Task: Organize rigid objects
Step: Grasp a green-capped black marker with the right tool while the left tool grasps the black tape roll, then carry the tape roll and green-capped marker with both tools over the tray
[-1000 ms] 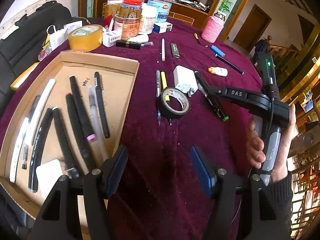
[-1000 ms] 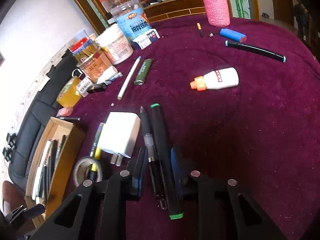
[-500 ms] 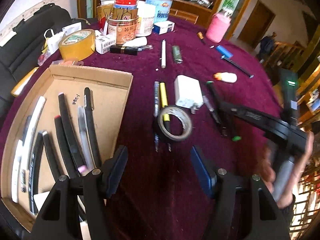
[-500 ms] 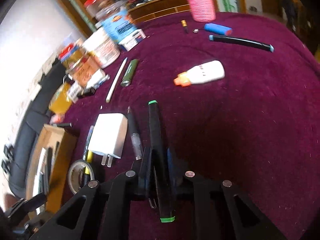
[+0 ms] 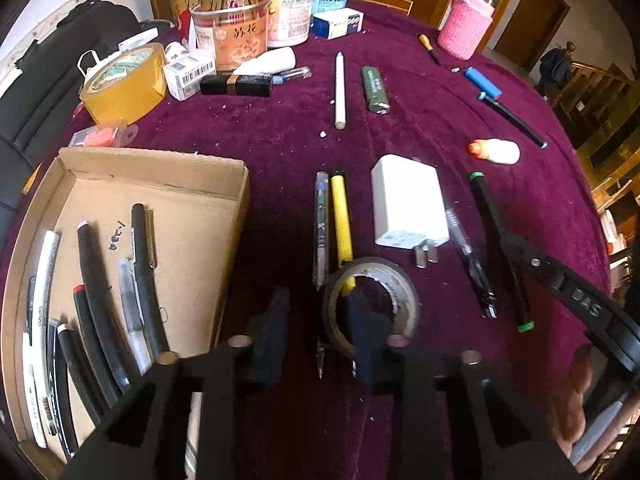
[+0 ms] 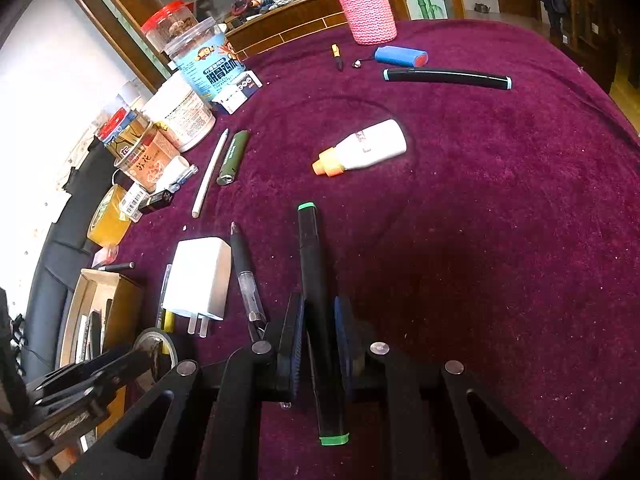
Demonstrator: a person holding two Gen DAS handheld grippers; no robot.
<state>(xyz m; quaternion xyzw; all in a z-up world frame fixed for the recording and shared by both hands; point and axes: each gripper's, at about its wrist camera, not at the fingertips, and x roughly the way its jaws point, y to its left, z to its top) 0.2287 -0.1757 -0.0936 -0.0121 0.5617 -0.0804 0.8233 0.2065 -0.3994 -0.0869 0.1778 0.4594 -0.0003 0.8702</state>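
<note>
My left gripper (image 5: 320,332) hangs over the black tape roll (image 5: 394,280). Its jaws are closing: one finger stands inside the ring, the other outside its left wall with a gap still showing. The roll lies on a yellow pen (image 5: 340,208) and a clear pen (image 5: 321,220). My right gripper (image 6: 318,344) is shut on a black marker with green ends (image 6: 310,264), held low over the purple cloth. The left wrist view shows that marker (image 5: 486,208) at the right too, in the right gripper (image 5: 516,268).
A cardboard tray (image 5: 152,168) at the left holds several pens. A white charger (image 5: 408,204), a clear pen (image 6: 246,276), a white bottle with an orange cap (image 6: 368,146), a white pencil (image 5: 340,88) and a green lighter (image 5: 375,89) lie loose. Jars (image 5: 236,24) and a yellow tape roll (image 5: 124,80) crowd the far edge.
The left gripper moved forward and down from beside the tray to the black tape roll, and its jaws narrowed around the roll's wall. The right gripper closed on the green-ended marker.
</note>
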